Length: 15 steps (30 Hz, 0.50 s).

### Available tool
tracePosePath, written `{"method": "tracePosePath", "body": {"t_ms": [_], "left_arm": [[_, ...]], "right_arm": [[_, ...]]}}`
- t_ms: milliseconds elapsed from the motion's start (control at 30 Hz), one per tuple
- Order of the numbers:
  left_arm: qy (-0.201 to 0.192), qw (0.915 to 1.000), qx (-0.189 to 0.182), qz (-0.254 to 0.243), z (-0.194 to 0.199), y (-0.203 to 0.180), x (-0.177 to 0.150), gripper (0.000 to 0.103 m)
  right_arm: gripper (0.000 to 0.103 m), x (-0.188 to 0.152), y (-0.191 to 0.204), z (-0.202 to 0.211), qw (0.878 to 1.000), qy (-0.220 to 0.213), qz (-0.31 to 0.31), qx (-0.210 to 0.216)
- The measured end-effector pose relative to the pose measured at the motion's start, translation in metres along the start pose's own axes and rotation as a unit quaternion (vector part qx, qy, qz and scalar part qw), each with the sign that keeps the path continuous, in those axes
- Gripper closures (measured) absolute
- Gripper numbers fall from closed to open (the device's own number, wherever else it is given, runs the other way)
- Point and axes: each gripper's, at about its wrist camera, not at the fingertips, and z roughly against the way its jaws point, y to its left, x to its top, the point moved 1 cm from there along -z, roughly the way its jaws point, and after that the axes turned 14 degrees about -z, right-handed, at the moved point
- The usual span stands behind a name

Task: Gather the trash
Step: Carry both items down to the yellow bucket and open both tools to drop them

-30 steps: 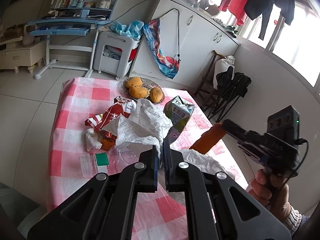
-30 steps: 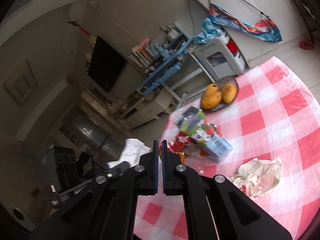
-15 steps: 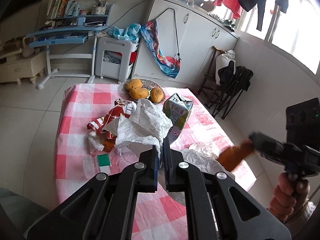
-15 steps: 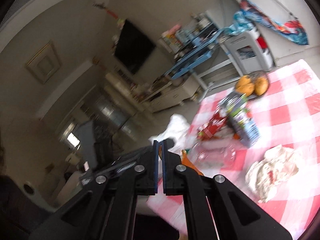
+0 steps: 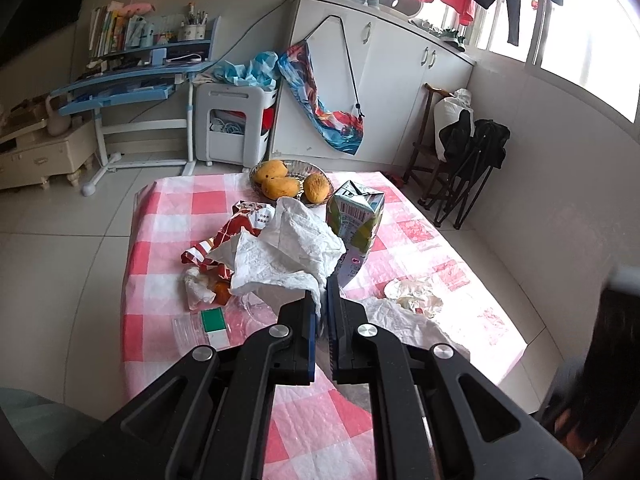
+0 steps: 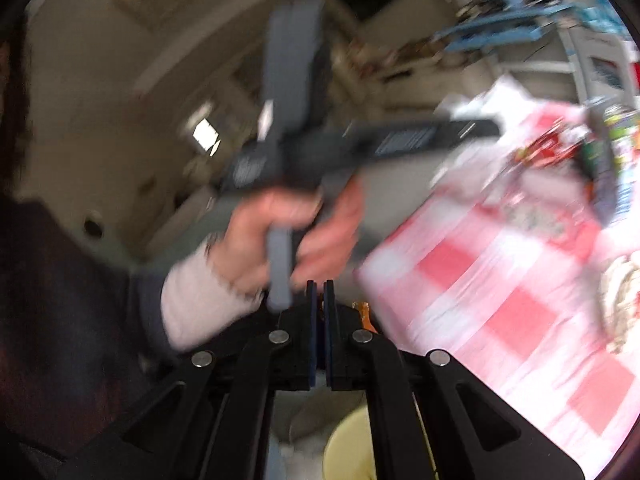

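Note:
My left gripper (image 5: 320, 300) is shut on a crumpled white tissue (image 5: 280, 256), held a little above the pink checked table (image 5: 160, 216). Beyond it lie a red snack wrapper (image 5: 236, 228), a milk carton (image 5: 356, 216), a clear bottle with a green label (image 5: 212, 320) and crumpled paper (image 5: 416, 296). My right gripper (image 6: 320, 292) is shut on a small orange wrapper (image 6: 362, 312), off the table's edge. Under it shows a pale yellow round rim (image 6: 352, 440). The right wrist view is blurred and shows a hand (image 6: 288, 220) holding the left tool.
A basket of mangoes (image 5: 288, 184) stands at the table's far end. Past the table are a white cabinet (image 5: 384, 92), a blue desk (image 5: 132, 84), a white storage cart (image 5: 236, 120) and folded chairs (image 5: 468, 160) by the wall. Tiled floor lies left of the table.
The right gripper swung away from the table with the orange wrapper and rolled, leaving only a dark blur at the left view's right edge. The left gripper kept still with the tissue.

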Motion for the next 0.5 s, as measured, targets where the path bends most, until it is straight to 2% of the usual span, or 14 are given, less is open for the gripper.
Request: {"method": "tracePosePath", "body": {"t_ms": [67,167,233,267,333,367,500], "left_arm": [[0.004,1.0000,0.001,0.002,-0.002,0.000,-0.002,0.099],[0.016,0.9998,0.008,0.009,-0.005,0.003,-0.008,0.099],[0.016,0.9997,0.014,0.009,0.001,0.001,-0.011,0.099],[0.014,0.9997,0.016,0.009,0.005,0.000,-0.012,0.099],[0.012,0.9995,0.019,0.021,0.017,-0.003,-0.024,0.099],[0.014,0.9994,0.020,0.025,0.020,-0.004,-0.029,0.099],[0.041,0.9983,0.023,0.034,0.035,-0.018,-0.063,0.099]], "right_arm": [[0.099,-0.012,0.002,-0.019,0.998,0.062,0.008,0.007],[0.097,-0.032,-0.002,-0.047,0.989,0.150,0.011,-0.010],[0.096,-0.049,0.001,-0.056,0.981,0.192,0.014,-0.034],[0.092,-0.054,0.002,-0.057,0.979,0.197,0.014,-0.043],[0.055,-0.061,0.006,-0.047,0.982,0.181,0.005,-0.049],[0.050,-0.063,0.009,-0.040,0.985,0.162,0.004,-0.052],[0.048,-0.064,0.020,-0.011,0.994,0.087,-0.001,-0.066]]}}
